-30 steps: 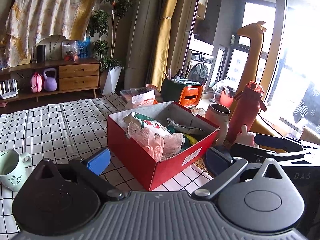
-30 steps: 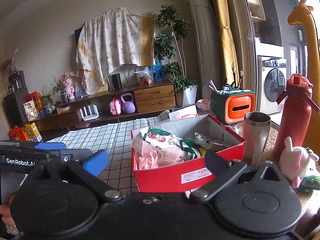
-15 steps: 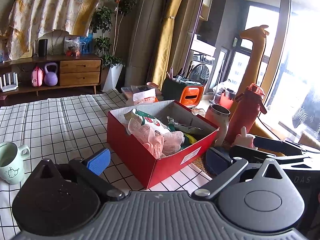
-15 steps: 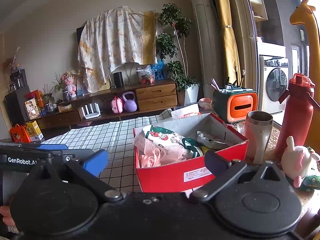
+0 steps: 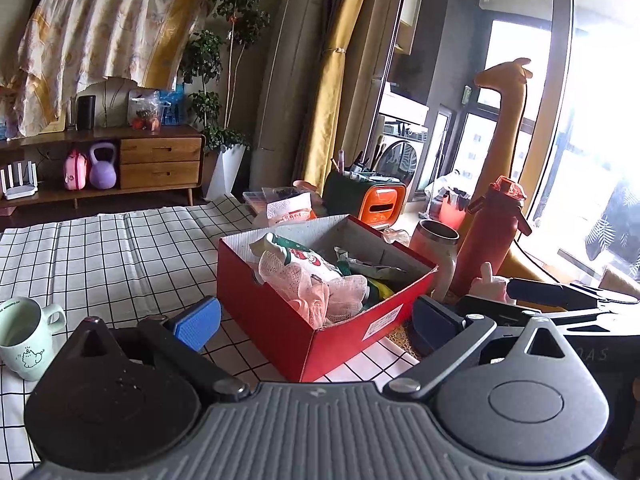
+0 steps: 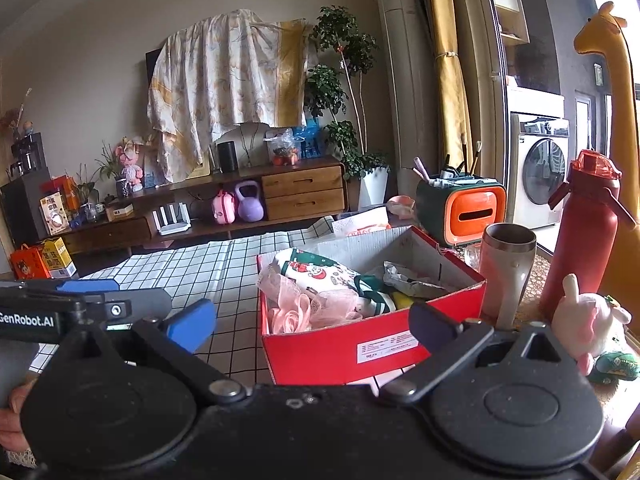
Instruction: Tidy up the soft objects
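1. The red box (image 5: 320, 332) stands on the checked tablecloth (image 5: 100, 256), directly in front of both grippers. It already holds soft things: a pink mesh puff (image 5: 320, 292) at its near left corner and a white cloth with red and green print (image 5: 296, 256) just behind the puff.
2. One soft thing lies outside the box, a white and pink plush toy (image 6: 588, 320). It sits on the table to the right of the box, near the foot of the red bottle (image 6: 580, 232) and just right of the steel tumbler (image 6: 508, 272).
3. The right gripper (image 6: 312, 324) has its fingers wide apart and holds nothing. From this gripper the plush toy lies to the front right and close.
4. The left gripper (image 5: 316, 320) is also spread wide and empty. In its view only a small part of the plush toy (image 5: 490, 282) shows, behind the body of the right gripper, so the toy is on the far side for this hand.
5. My judgement is that the right hand is the nearer one to the toy and should take it. The move then goes leftward, because the box opening lies to the left of the toy.
6. The long axis of the box runs from near left to far right. The free space inside seems to be at the far right end, which is the end nearest to the toy.
7. The tumbler and the bottle stand between the toy and the box, so the carrying path may need to pass above them.
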Demonstrator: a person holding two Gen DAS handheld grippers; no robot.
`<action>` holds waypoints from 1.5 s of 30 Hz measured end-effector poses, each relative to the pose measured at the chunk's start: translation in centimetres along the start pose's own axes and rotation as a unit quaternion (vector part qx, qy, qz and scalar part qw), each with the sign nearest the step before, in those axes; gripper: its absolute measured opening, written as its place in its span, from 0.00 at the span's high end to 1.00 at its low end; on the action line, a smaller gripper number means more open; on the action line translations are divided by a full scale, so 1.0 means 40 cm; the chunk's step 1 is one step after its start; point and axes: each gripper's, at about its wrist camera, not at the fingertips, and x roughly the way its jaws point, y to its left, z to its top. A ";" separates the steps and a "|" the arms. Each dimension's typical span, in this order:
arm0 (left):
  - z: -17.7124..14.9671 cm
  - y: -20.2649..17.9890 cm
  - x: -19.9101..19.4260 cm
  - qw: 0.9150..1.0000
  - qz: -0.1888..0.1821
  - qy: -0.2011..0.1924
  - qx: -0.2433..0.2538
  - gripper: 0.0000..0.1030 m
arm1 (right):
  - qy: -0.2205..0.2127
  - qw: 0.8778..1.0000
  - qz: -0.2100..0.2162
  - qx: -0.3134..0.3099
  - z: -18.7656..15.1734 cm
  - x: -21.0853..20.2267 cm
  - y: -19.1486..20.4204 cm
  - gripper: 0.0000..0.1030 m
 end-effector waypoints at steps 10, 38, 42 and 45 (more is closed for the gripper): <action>-0.005 -0.009 -0.007 1.000 0.013 -0.003 0.016 0.00 | -0.003 1.000 -0.002 -0.003 0.008 -0.006 0.011 0.00; -0.007 -0.005 -0.011 1.000 0.016 -0.007 0.025 0.00 | -0.003 1.000 -0.010 -0.003 0.003 -0.006 0.013 0.00; -0.006 -0.004 -0.012 0.999 0.018 -0.008 0.027 0.00 | -0.003 1.000 -0.009 -0.003 0.003 -0.006 0.013 0.00; -0.006 -0.003 -0.013 1.000 0.016 -0.007 0.025 0.00 | -0.003 1.000 -0.009 -0.003 0.003 -0.006 0.012 0.00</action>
